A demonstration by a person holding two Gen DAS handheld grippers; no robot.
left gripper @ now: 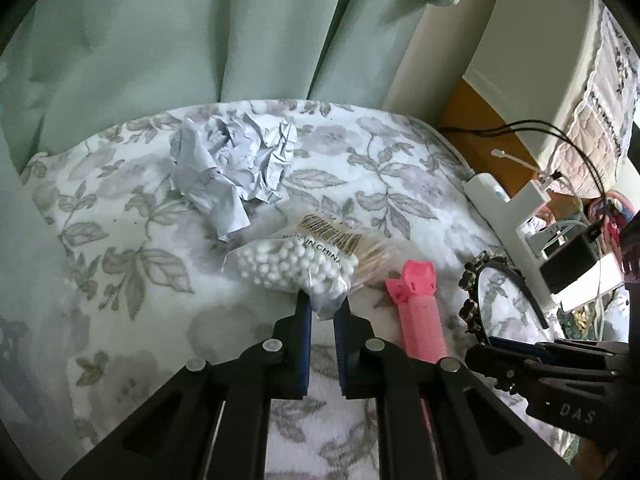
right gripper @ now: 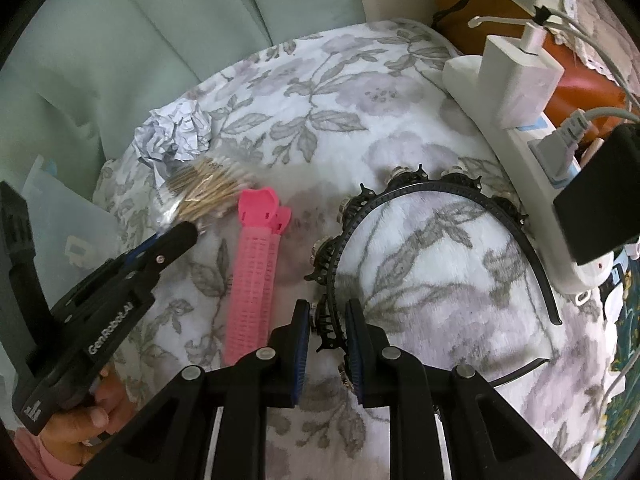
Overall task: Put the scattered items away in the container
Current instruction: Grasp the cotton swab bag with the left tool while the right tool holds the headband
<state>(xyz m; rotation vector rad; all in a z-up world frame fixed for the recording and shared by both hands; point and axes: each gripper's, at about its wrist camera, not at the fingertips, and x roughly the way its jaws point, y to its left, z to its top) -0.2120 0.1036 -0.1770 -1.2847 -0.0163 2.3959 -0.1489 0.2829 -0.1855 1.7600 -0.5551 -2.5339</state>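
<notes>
While the left gripper [left gripper: 323, 307] pinches the cotton swab bag [left gripper: 304, 264] on the floral blanket [left gripper: 120, 240], the right gripper [right gripper: 328, 322] closes on the black headband [right gripper: 400, 200]. Between them lies a pink hair roller [right gripper: 252, 276].

The bedspread [left gripper: 132, 240] is white with grey leaves and pale mauve flowers. A crumpled paper [left gripper: 236, 164] is bluish white. The bag of cotton swabs [left gripper: 304, 264] shows white tips and tan sticks. The hair roller [right gripper: 254, 272] is bright pink, the headband [right gripper: 420, 200] black, the curtain [left gripper: 180, 40] pale green.
</notes>
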